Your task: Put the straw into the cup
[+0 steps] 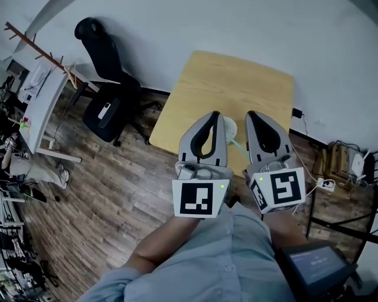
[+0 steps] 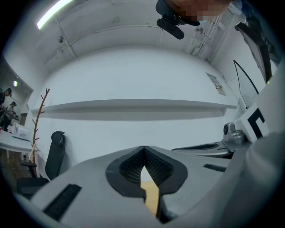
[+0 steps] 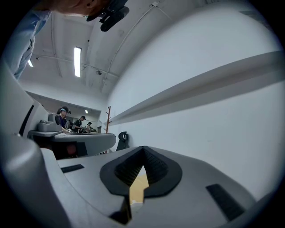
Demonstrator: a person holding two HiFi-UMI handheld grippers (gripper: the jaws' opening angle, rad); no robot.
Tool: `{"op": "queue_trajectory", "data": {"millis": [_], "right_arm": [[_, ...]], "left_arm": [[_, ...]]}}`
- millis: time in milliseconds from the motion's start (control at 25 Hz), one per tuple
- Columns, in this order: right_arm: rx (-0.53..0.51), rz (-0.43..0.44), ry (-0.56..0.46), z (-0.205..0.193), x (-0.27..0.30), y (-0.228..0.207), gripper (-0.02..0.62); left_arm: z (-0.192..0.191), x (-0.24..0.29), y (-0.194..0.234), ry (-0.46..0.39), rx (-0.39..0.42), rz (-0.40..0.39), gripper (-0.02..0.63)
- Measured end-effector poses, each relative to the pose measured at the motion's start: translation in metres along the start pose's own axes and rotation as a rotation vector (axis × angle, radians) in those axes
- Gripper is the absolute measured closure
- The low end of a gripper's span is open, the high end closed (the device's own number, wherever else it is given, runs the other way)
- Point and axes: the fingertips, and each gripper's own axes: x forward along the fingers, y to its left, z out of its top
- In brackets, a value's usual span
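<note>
Pale wood table (image 1: 260, 82) bore one whitish cup (image 1: 231, 125), seen between and below the two grippers. One pale green straw (image 1: 236, 145) slanted from the cup toward the person, likely nearer the right gripper (image 1: 250, 114). Both it and the left gripper (image 1: 214, 114) were clenched, empty.

Bright, even indoor light fills all three views, with soft shadows. A ceiling strip light (image 3: 77, 61) glows white in the right gripper view; a ceiling tube (image 2: 54, 13) flares at the left gripper view's upper edge. Both gripper views bulge fisheye-fashion, with black corners. The left gripper (image 2: 143, 151) and right gripper (image 3: 143, 151) look soft close to the lens.
</note>
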Motion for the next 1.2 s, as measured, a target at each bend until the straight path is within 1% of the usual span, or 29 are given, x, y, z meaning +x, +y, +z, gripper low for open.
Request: {"op": "queue_trajectory", "data": {"millis": [320, 640, 1040, 1200], "right_arm": [[-0.014, 0.020, -0.013, 0.002, 0.001, 0.001, 0.595], [-0.003, 0.022, -0.011, 0.000, 0.002, -0.002, 0.595], [0.008, 0.031, 0.006, -0.008, 0.005, -0.007, 0.595], [0.012, 0.033, 0.012, -0.010, 0.007, -0.009, 0.595]], "left_arm": [[0.001, 0.003, -0.002, -0.010, 0.017, 0.000, 0.614], [0.000, 0.006, -0.002, -0.009, 0.015, 0.005, 0.614], [-0.009, 0.011, -0.003, 0.012, 0.008, 0.010, 0.614], [-0.012, 0.015, -0.003, 0.017, -0.005, 0.015, 0.614]]}}
